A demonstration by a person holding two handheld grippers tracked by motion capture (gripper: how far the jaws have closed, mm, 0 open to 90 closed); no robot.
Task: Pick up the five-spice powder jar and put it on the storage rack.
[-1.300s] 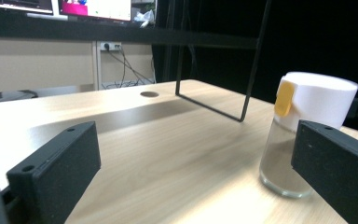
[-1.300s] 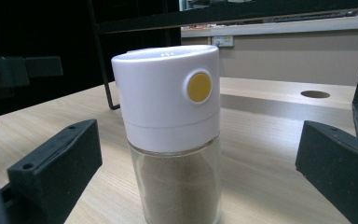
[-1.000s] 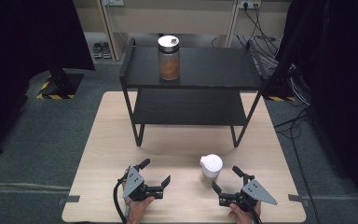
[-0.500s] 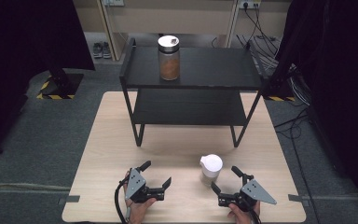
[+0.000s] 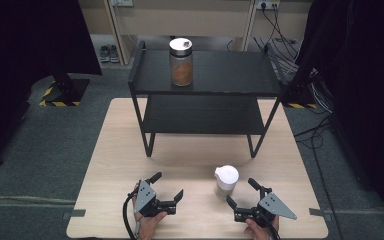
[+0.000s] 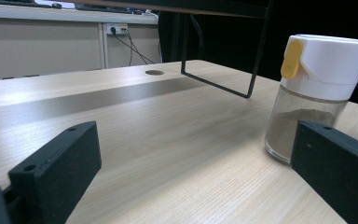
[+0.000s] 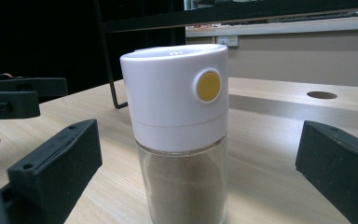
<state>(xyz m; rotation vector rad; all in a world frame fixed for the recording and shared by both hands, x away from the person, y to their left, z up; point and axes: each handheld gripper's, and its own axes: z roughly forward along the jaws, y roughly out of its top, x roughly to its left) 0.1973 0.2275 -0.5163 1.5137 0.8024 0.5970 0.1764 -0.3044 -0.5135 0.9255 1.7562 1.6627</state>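
text: none legible | labels: none on shaker (image 7: 179, 135) or jar (image 5: 181, 61) | brands: none | numbers: none | signs: black-and-yellow hazard stripes on floor stand base (image 5: 55, 96), no words

I see a pale wood-grain tabletop (image 5: 120, 150) and a black shelf (image 5: 220, 75). At lower centre the shaker (image 7: 179, 140) has a white cap, a yellow button and clear glass over grey-brown powder. The jar (image 5: 181, 62) at upper centre holds orange-brown contents under a white lid. Both claws are black.
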